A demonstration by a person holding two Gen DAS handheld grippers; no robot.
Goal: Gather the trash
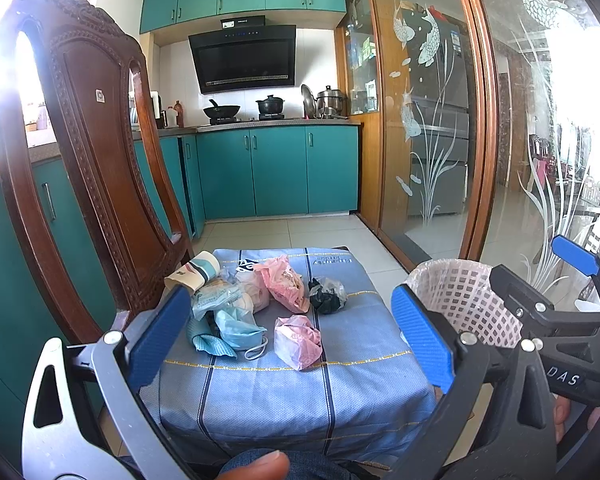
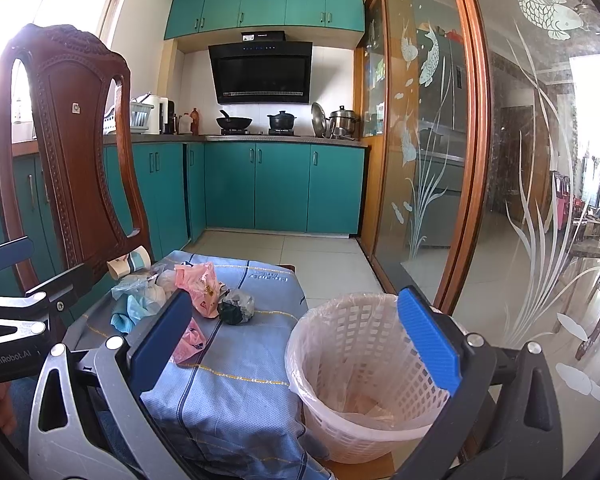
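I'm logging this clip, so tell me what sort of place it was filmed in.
A home kitchen, most likely. Teal cabinets run under a counter, a black range hood hangs over a stove holding a wok and a pot, and a fridge shows behind the glass door.

The near half of the cloth-covered bench (image 1: 284, 396) lies bare, so a claw could come in low from the front, while the far half is crowded with crumpled bags (image 1: 283, 289), a paper cup (image 1: 194, 273) and a face mask (image 1: 236, 330). On the left, the carved wooden chair back (image 1: 88, 152) rises just beside the pile and blocks that side. To the right, the lined wastebasket (image 2: 360, 376) stands open-topped beside the bench, with the etched glass sliding door (image 2: 520, 184) close behind it.
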